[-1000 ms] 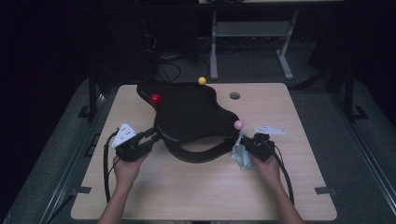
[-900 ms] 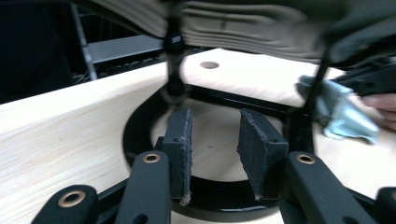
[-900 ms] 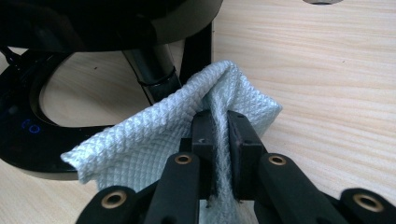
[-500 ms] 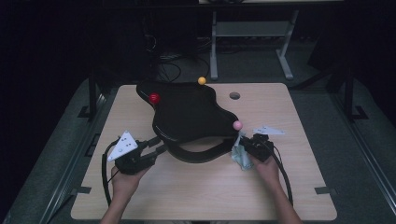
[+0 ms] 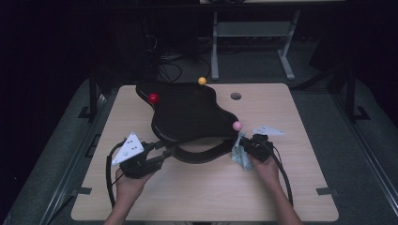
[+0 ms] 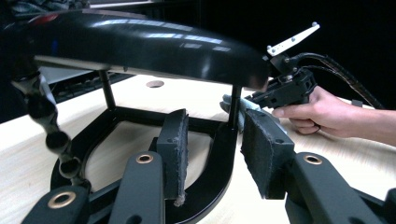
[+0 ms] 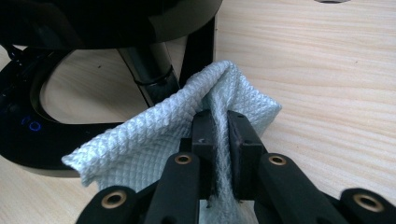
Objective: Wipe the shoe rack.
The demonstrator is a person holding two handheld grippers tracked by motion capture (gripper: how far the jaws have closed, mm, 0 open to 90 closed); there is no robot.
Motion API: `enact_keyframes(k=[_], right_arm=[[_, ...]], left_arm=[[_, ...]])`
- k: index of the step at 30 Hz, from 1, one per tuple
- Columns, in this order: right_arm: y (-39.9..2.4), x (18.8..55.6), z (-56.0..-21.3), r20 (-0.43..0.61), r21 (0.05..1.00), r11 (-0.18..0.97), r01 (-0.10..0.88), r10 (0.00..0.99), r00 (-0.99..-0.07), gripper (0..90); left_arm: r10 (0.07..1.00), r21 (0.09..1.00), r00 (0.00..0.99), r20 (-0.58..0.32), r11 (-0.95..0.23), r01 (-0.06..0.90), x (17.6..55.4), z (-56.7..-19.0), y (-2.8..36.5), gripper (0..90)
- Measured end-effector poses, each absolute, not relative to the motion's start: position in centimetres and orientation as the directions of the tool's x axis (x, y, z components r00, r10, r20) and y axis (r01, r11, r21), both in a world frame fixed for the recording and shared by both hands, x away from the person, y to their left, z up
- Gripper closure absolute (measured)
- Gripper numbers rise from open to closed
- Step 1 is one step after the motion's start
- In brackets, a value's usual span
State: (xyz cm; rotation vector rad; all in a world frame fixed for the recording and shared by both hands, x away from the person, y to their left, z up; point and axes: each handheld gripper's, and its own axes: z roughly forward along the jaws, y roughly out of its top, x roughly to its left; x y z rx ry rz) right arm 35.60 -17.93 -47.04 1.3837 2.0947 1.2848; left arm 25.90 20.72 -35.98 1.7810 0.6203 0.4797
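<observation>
The right claw [image 7: 215, 140] pinches a white cloth [image 7: 154, 140] beside the near right post of the black stand [image 5: 187, 117] in the middle of the tabletop [image 5: 300, 187]. The left claw [image 6: 212, 154] has just been opening and straddles the stand's base rim without pressing it. Best to steady that rim again before wiping, and rub gently around the post.

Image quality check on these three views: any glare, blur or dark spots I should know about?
High view: room behind the table nearly black, tabletop evenly lit. Left gripper view: streaky glare on the glossy black top of the stand, near fingers soft, beaded cord at left blurred. Right gripper view: white cloth sharp, weave readable; black stand behind it underexposed, no detail.
</observation>
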Motion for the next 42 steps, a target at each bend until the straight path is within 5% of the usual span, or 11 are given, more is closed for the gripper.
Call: enact_keyframes(k=[42], right_arm=[[-17.5,35.9,-47.0,0.192,0.812,0.145,0.565,0.848,-0.494,82.2]], left_arm=[[0.621,0.965,0.783,-0.031,-0.185,0.184,26.6,-34.9,20.6,59.5]])
